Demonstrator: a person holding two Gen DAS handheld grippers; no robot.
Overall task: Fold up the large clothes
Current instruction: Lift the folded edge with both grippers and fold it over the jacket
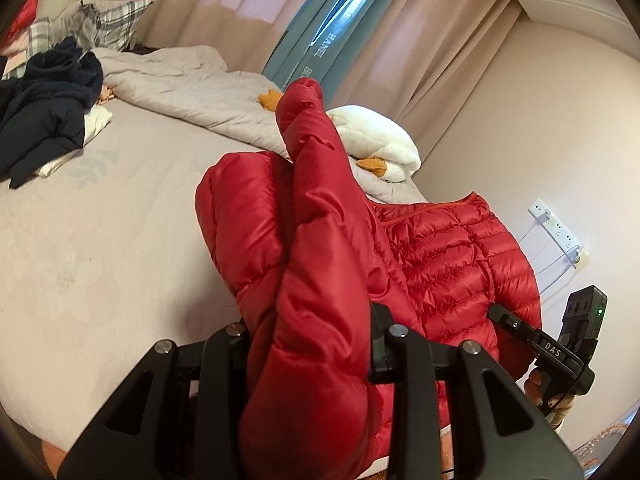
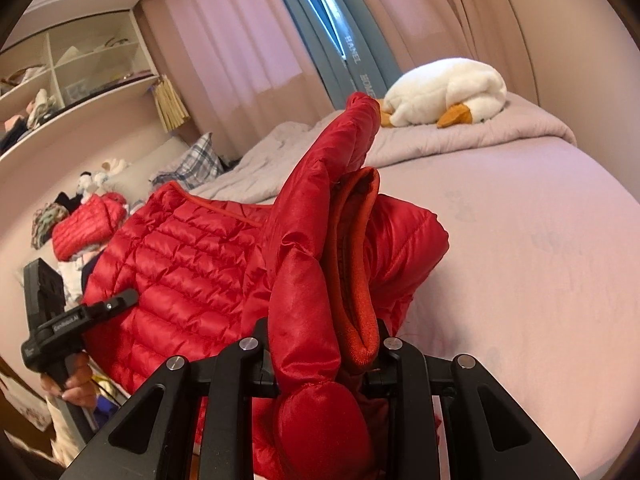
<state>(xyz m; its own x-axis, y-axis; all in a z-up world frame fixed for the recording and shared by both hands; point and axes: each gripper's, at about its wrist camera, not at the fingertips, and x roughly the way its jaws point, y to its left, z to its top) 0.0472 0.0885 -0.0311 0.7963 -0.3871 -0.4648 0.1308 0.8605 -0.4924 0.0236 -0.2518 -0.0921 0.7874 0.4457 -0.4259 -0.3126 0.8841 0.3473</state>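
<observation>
Dark heap: navy garments (image 1: 44, 116) piled at the bed's far left
Left gripper (image 1: 310, 344): jaws clamped on a raised fold of the red quilted puffer jacket (image 1: 452, 256)
Jacket: body spread on the pale lilac bed (image 1: 100, 240)
Right gripper (image 2: 326, 354): jaws pinching a sleeve and its orange-lined cuff
Far right: white plush goose (image 2: 444, 90) on the grey duvet (image 2: 460, 136)

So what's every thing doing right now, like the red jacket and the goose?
Red jacket: lifted at its near edge, the rest lying on the bed.
Left tool: shut on red jacket.
Right tool: shut on red jacket.
Toy goose: lying on the quilt.
Curtains: drawn, slightly parted.
</observation>
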